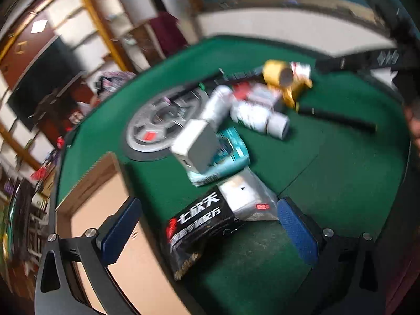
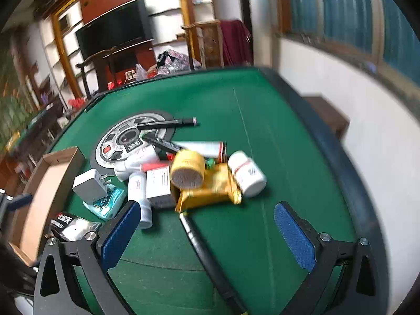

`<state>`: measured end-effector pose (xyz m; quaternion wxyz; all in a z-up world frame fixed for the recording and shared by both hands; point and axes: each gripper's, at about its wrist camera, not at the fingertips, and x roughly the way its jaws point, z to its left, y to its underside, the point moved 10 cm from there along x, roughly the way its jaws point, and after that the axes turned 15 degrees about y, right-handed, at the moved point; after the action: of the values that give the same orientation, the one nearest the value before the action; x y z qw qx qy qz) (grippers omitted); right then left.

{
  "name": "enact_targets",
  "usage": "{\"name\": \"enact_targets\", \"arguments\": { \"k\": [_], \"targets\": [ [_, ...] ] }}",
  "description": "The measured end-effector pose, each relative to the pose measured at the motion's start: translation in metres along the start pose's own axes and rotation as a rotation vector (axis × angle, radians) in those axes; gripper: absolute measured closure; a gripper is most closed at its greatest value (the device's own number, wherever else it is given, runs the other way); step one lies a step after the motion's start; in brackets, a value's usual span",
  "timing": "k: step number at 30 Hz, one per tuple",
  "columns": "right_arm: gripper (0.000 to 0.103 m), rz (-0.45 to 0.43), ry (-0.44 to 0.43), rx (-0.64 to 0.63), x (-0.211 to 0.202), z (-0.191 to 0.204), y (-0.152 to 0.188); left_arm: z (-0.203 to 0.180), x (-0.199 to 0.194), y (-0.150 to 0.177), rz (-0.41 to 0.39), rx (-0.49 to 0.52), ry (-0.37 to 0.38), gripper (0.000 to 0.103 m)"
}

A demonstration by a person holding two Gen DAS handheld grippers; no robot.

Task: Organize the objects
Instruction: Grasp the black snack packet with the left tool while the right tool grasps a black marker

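A heap of small items lies on the green table [image 2: 262,120]. In the left wrist view my left gripper [image 1: 210,225] stands open over a black packet [image 1: 199,225] with white lettering, which lies between its blue pads without touching them. Beyond it are a white charger [image 1: 195,141] on a teal pack [image 1: 228,155], white bottles [image 1: 252,115] and a yellow tape roll [image 1: 275,74]. My right gripper [image 2: 207,233] is open above a black pen [image 2: 207,257]. Ahead lie the yellow roll [image 2: 187,172], a gold packet [image 2: 210,191] and a white bottle [image 2: 246,174].
An open cardboard box [image 1: 105,210] sits at the table's left edge, also seen as the box [image 2: 44,191] in the right wrist view. A round silver dial [image 2: 126,139] is set in the table's centre. A white wall [image 2: 354,131] runs along the right side.
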<state>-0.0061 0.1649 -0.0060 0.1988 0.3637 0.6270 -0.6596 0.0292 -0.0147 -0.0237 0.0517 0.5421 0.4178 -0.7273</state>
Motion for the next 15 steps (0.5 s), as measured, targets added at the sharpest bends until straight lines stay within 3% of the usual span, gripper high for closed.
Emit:
{"name": "enact_targets", "arguments": {
  "k": [5,8,10,12,15],
  "targets": [
    [0.000,0.037,-0.045,0.060,0.009,-0.009,0.002,-0.013,0.042,0.014,0.150,-0.034,0.138,0.000],
    [0.000,0.026,-0.049,0.055,0.006,-0.012,0.000,-0.032,0.036,0.015,0.145,-0.044,0.206,0.000],
    [0.000,0.028,-0.058,0.058,0.009,-0.013,-0.001,-0.047,0.023,0.011,0.116,-0.081,0.330,0.000],
    [0.000,0.037,-0.069,0.067,0.014,-0.013,0.000,-0.054,0.014,0.005,0.090,-0.105,0.391,0.000],
    [0.000,0.056,-0.080,0.074,0.021,-0.013,0.003,-0.048,0.009,0.004,0.107,-0.021,0.278,0.000]
  ]
}}
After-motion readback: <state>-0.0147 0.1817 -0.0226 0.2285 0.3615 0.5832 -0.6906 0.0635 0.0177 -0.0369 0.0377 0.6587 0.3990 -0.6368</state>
